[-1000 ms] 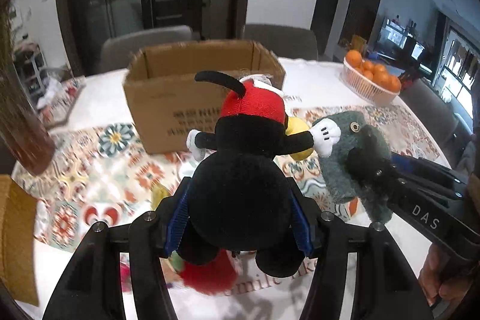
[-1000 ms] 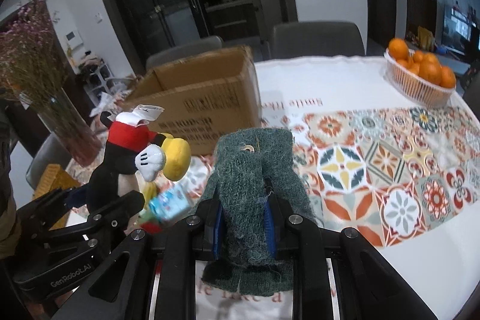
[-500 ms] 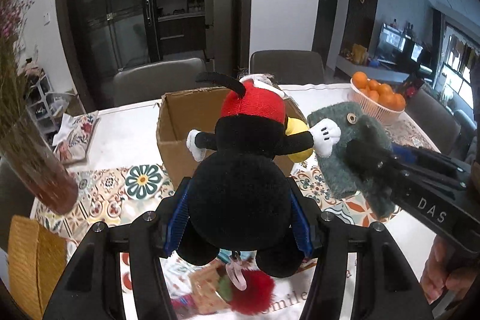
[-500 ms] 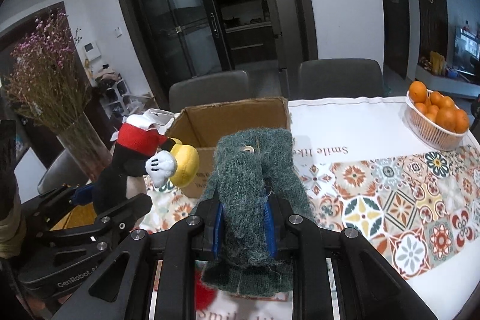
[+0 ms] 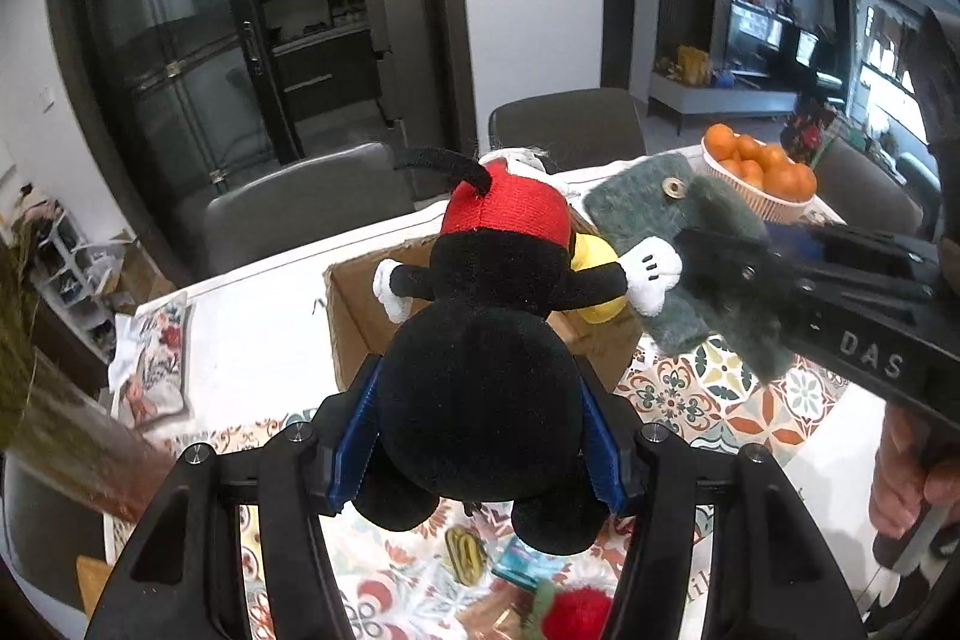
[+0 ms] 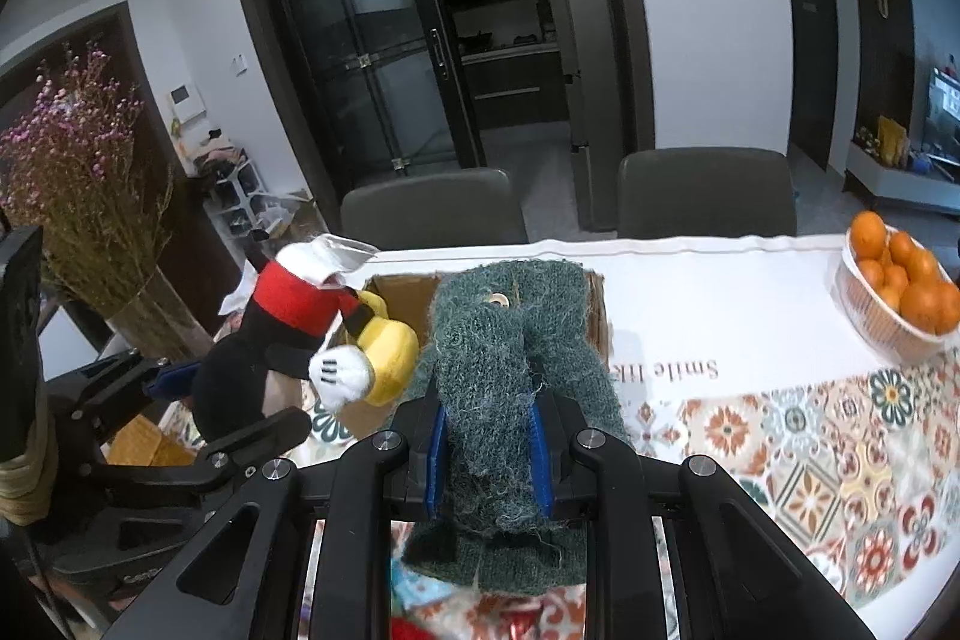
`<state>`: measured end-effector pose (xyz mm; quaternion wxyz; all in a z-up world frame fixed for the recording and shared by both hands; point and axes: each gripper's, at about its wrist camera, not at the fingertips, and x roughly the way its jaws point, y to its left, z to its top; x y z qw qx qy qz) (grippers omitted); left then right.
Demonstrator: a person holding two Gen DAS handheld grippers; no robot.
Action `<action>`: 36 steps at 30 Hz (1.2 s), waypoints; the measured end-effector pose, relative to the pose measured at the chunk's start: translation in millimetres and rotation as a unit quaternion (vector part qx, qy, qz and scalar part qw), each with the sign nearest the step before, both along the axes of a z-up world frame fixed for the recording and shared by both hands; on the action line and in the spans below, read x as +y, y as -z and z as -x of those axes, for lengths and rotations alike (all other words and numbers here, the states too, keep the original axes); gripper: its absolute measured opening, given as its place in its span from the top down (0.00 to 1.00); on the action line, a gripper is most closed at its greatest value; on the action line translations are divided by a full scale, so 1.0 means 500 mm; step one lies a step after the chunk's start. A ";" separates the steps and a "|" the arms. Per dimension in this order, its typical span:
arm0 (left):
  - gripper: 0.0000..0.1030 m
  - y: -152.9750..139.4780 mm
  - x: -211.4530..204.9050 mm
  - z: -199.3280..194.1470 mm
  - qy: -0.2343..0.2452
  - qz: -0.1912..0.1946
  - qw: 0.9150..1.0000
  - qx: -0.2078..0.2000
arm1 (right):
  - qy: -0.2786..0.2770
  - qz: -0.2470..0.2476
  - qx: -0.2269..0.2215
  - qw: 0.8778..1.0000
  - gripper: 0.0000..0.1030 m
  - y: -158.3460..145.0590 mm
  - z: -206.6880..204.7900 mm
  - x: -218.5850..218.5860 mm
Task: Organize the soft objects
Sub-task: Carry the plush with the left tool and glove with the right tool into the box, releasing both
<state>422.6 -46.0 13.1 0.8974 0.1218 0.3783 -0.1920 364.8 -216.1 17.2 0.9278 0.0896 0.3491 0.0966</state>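
My left gripper (image 5: 477, 436) clamps the mouse plush (image 5: 480, 358), my right gripper (image 6: 487, 436) the green knit (image 6: 510, 370) (both raised to clear the cardboard box (image 5: 354, 316) rim).

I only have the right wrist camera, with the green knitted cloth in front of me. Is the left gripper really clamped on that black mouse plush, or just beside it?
Observer: Clamped. In the left wrist view the left gripper presses both blue pads into the body of the black plush.
Operator: Where is it relative to the box?
Observer: It is held in the air, and the open top of the cardboard box shows just behind it. I cannot tell whether it is over the opening.
Operator: Is anything on the table beneath it?
Observer: Yes. A red fuzzy toy and a small teal packet lie on the patterned tablecloth.
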 end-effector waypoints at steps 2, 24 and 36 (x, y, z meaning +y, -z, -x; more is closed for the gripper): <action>0.43 -0.001 0.000 -0.023 0.008 -0.003 1.000 0.009 | -0.009 -0.002 0.015 1.000 0.77 -0.001 -0.033 0.001; 0.42 0.101 -0.044 -0.262 0.091 -0.087 0.986 0.111 | -0.076 0.027 0.136 0.987 0.77 0.093 -0.270 0.033; 0.35 0.186 -0.049 -0.291 0.080 -0.104 0.978 0.160 | -0.094 0.037 0.198 0.975 0.68 0.189 -0.333 0.054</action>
